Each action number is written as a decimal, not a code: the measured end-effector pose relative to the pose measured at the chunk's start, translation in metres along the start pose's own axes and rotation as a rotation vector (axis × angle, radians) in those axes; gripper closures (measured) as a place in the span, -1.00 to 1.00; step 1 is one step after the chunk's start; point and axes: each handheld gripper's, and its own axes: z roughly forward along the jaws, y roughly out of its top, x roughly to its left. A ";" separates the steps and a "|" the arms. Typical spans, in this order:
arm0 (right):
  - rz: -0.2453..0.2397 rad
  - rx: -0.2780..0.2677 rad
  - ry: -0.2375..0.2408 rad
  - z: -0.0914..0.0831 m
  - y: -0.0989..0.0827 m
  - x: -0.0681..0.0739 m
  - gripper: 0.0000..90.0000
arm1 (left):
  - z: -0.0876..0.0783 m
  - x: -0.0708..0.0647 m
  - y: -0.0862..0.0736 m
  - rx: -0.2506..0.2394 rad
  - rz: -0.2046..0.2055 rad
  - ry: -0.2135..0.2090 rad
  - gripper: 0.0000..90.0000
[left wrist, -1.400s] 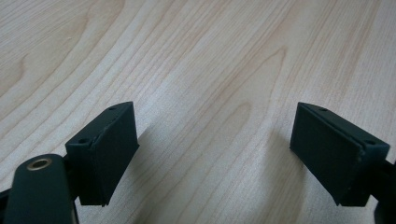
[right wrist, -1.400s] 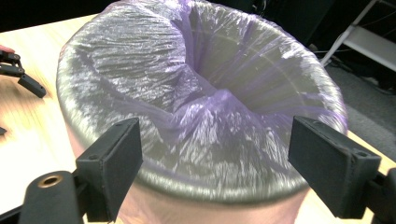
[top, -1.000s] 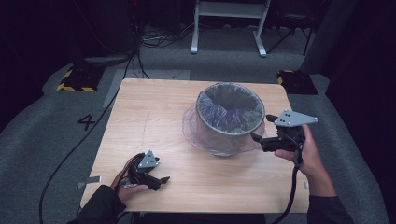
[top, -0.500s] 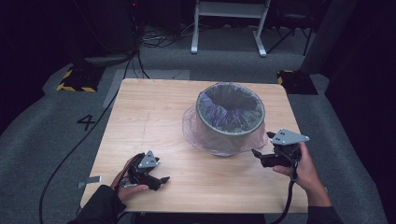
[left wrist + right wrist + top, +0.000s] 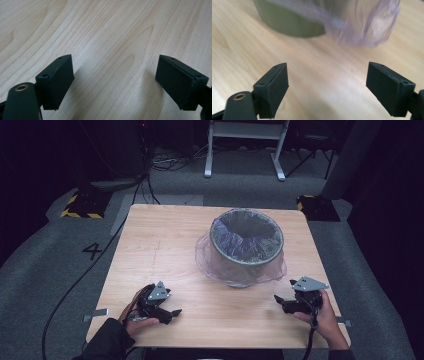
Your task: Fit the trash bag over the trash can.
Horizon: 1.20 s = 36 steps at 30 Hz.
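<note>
A round grey bin [image 5: 246, 251] stands on the wooden table [image 5: 165, 245], lined with a thin purplish plastic bag [image 5: 272, 270] that spills over its rim and down its sides. My left gripper [image 5: 172, 313] rests low on the table near the front left corner, open, with bare wood between its pads [image 5: 58, 78]. My right gripper [image 5: 278, 301] sits low near the front right corner, just in front of the bin and to its right. It is open with nothing between its jaws. In the right gripper view the bin's wall [image 5: 289, 22] and loose bag [image 5: 367, 25] lie just ahead.
Cables trail from both grippers off the table's front edge. The floor around is grey carpet with a painted number [image 5: 93, 251], yellow-black striped blocks [image 5: 80, 206] and a white metal frame [image 5: 245, 145] at the back.
My right gripper has come down from beside the bin's rim to just above the table at the front right. The left gripper has stayed in place.
</note>
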 end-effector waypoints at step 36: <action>0.192 0.030 0.003 -0.005 -0.057 -0.012 -0.68 | 0.001 0.001 0.001 0.001 0.005 -0.007 -0.68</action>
